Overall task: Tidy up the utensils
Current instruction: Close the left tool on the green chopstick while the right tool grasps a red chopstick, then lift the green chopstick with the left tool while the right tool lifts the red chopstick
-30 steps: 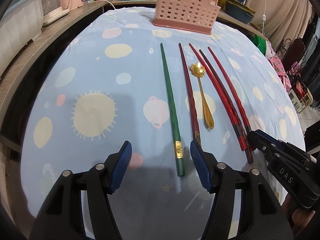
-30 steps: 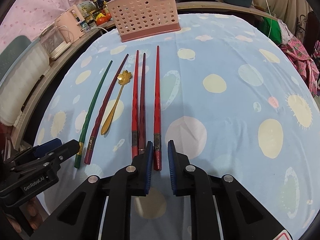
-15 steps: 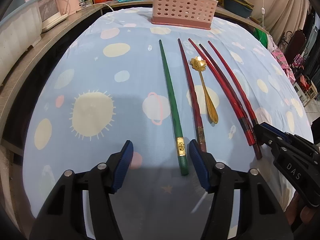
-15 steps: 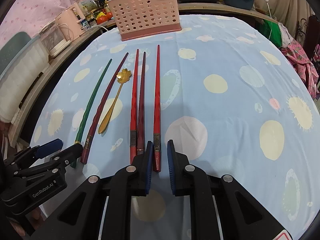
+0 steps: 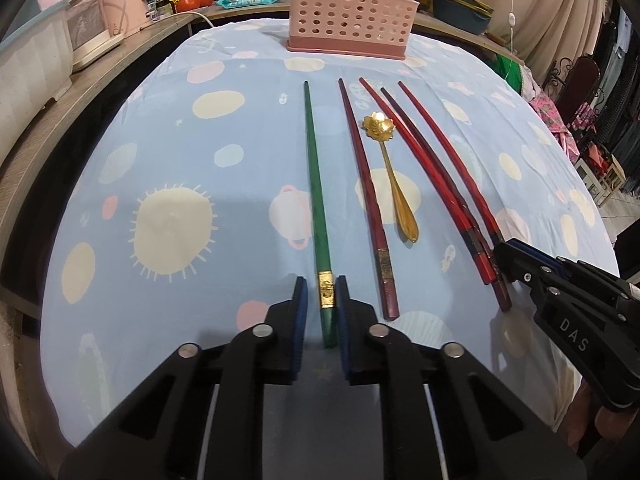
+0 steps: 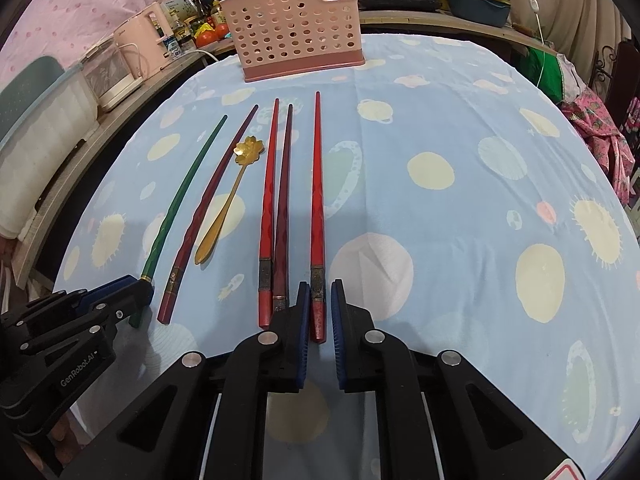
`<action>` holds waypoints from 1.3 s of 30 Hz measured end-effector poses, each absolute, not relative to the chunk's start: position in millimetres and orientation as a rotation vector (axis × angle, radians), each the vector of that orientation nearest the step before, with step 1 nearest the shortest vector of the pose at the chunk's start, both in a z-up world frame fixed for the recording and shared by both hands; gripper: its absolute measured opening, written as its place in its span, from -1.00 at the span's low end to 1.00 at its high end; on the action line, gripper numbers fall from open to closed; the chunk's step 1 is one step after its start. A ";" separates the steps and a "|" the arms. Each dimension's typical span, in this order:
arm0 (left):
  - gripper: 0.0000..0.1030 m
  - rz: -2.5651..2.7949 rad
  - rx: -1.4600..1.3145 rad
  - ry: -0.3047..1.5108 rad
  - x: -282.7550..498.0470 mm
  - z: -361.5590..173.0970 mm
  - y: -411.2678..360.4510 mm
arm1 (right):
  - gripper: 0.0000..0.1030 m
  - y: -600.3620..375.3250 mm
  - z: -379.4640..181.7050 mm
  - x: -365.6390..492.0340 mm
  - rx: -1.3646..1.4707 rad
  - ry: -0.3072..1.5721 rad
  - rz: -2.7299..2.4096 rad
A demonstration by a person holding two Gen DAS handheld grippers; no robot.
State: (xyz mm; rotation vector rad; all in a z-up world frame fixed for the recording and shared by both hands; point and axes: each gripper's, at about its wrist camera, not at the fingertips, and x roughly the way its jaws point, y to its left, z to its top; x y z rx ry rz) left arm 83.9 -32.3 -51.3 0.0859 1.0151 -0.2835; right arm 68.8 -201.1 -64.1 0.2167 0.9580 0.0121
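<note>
Two grippers pinching now: left gripper [image 5: 322, 300] on green chopstick [image 5: 316, 184], right gripper [image 6: 320, 306] on red chopstick [image 6: 318, 200]; we'd judge both slim, stiff, slippery, gripped near their thick ends

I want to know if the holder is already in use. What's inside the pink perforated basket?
The pink basket shows a pale object at its notched corner; its walls hide the rest. No chopsticks stick out above it.

A blue spotted tablecloth [image 5: 168, 152] covers the table. Left of it runs a wooden counter [image 5: 52, 128] with a pink kettle [image 6: 140, 36]; beyond it hangs a beige curtain [image 5: 560, 12].
</note>
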 end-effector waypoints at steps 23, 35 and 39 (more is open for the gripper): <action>-0.86 -0.300 0.023 0.942 81.3 0.4 -23.6 | -0.86 -221.6 -17.5 55.2 0.274 0.854 0.013; -0.87 -0.281 -0.013 0.804 101.2 60.9 -19.3 | -0.86 -248.4 42.6 63.5 0.327 0.714 0.006; -0.87 -0.273 -0.018 0.752 112.4 82.8 -19.2 | -0.86 -258.3 61.6 70.2 0.337 0.665 0.002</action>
